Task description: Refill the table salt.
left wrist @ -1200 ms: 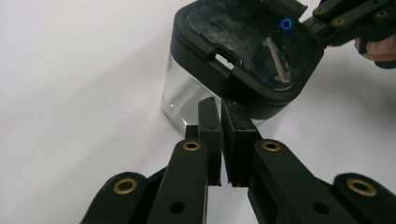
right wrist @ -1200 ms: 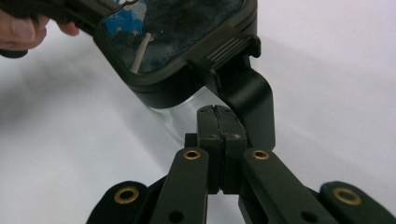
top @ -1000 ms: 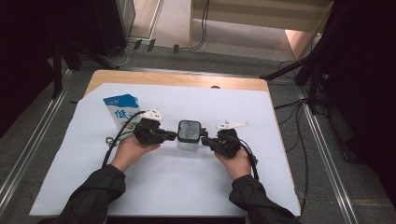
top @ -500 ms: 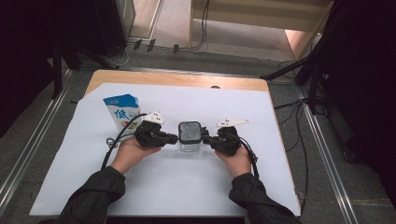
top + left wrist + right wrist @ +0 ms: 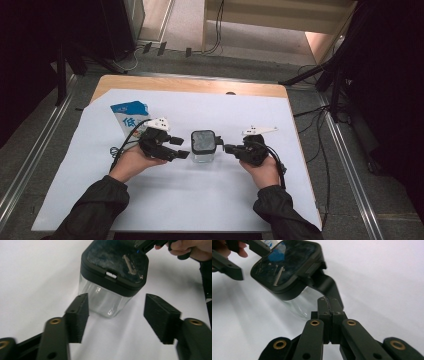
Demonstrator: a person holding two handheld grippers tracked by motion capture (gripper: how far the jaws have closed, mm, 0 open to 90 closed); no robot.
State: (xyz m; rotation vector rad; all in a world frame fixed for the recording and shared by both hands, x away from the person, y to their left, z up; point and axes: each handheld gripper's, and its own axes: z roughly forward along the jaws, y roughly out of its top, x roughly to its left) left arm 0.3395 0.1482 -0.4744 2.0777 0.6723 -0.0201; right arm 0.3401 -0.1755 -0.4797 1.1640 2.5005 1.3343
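A clear square jar (image 5: 202, 152) with a black lid (image 5: 203, 140) stands mid-table on the white sheet (image 5: 200, 200). My left gripper (image 5: 181, 148) is just left of it and open. Its jaws have just been opening, and in the left gripper view the left gripper (image 5: 117, 303) faces the jar (image 5: 105, 298) from a short gap, with nothing between the pads (image 5: 78, 315). My right gripper (image 5: 225, 148) comes in from the jar's right. The right gripper (image 5: 328, 300) is shut on the black clasp (image 5: 327, 286) that sticks out from the lid (image 5: 287, 265).
A blue and white carton (image 5: 127, 117) lies on the sheet behind my left hand. The wooden table edge (image 5: 190, 85) runs along the back. Cables and metal rails (image 5: 350, 165) lie on the floor around the table.
My left gripper's jaws have spread apart and it has drawn a little back from the jar. The right gripper and the jar have stayed put.
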